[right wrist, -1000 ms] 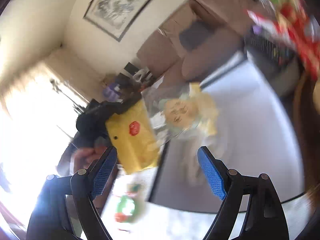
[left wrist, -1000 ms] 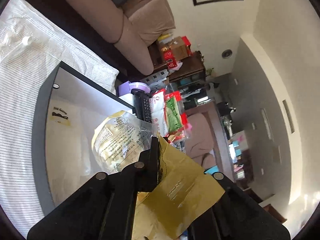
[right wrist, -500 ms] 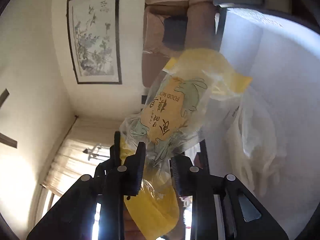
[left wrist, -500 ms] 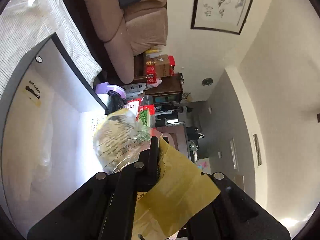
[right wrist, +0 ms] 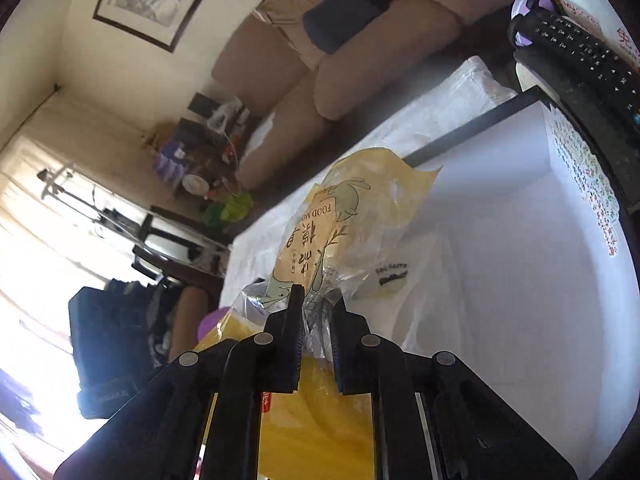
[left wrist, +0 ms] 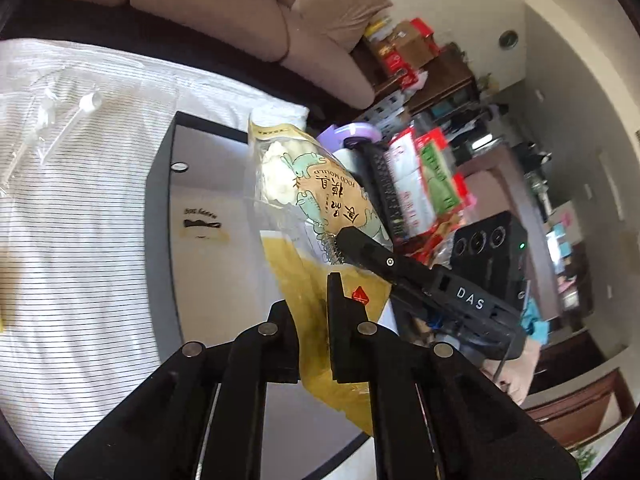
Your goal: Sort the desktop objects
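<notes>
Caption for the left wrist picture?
Both grippers pinch one snack bag over a white box.

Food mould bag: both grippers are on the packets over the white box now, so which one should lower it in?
Right, probably. The right gripper pinches the food mould bag's clear neck, directly over the white box. The left gripper grips only the yellow packet beneath it.

- Left gripper point(left wrist: 318, 300): black fingers rise from the bottom centre of the left wrist frame, nearly closed, pinching the yellow bag point(left wrist: 304, 280).
- Right gripper point(right wrist: 316, 308): fingers rise from the bottom centre of its own frame, clamped on the clear pack point(right wrist: 320, 240).
- In the left view, the right gripper reaches in from the right of the frame, its tip at centre.
</notes>
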The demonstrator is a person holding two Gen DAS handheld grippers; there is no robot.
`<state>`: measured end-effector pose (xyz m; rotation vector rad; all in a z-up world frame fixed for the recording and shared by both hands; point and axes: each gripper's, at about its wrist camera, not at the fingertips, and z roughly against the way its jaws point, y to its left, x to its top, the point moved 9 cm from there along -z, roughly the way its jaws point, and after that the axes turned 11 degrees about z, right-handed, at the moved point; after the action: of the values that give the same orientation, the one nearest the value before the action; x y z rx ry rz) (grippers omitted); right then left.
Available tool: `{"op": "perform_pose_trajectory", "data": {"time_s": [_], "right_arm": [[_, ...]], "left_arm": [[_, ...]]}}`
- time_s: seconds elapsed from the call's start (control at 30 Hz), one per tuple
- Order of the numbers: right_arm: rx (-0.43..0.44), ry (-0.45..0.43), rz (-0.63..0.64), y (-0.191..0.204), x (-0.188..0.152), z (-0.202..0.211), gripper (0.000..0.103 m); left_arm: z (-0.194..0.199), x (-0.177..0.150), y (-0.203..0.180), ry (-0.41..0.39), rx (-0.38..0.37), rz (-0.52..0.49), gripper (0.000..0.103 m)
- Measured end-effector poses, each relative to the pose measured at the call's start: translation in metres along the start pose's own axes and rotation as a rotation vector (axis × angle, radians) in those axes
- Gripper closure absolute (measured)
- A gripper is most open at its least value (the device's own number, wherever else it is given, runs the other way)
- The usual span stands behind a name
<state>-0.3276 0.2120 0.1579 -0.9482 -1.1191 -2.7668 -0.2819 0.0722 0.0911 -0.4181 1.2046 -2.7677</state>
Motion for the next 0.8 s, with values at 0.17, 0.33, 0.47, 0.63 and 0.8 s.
{"op": "perform_pose_trajectory", "data": {"time_s": [0.17,0.33,0.47,0.63,0.8], "right_arm": [[-0.08,0.064,0.036,-0.022,-0.023,-0.029,0.092],[-0.227,0.114,0.129,-0.046,-0.032,-0.058,0.092],[-0.309,0.101,0.168,-0.049,-0.035,-0.065,0.092],[-0.349,0.236,0.236,-0.038,-0.057,-0.071,0.082],[-0.39,0.082,0.271,-0.034,-0.032,-0.027,0.048]], "left_arm": [[-0.016,-0.022,0.012,0.054,0.19,-0.126,0.095],[-0.024,-0.049,0.03,0.069,0.315,-0.162,0.088],[-0.006,-0.071,0.035,0.059,0.252,-0.146,0.086],[0.009,-0.08,0.024,0.065,0.254,-0.199,0.076],[0.006,-0.085,0.013,0.082,0.275,-0.266,0.075]]}}
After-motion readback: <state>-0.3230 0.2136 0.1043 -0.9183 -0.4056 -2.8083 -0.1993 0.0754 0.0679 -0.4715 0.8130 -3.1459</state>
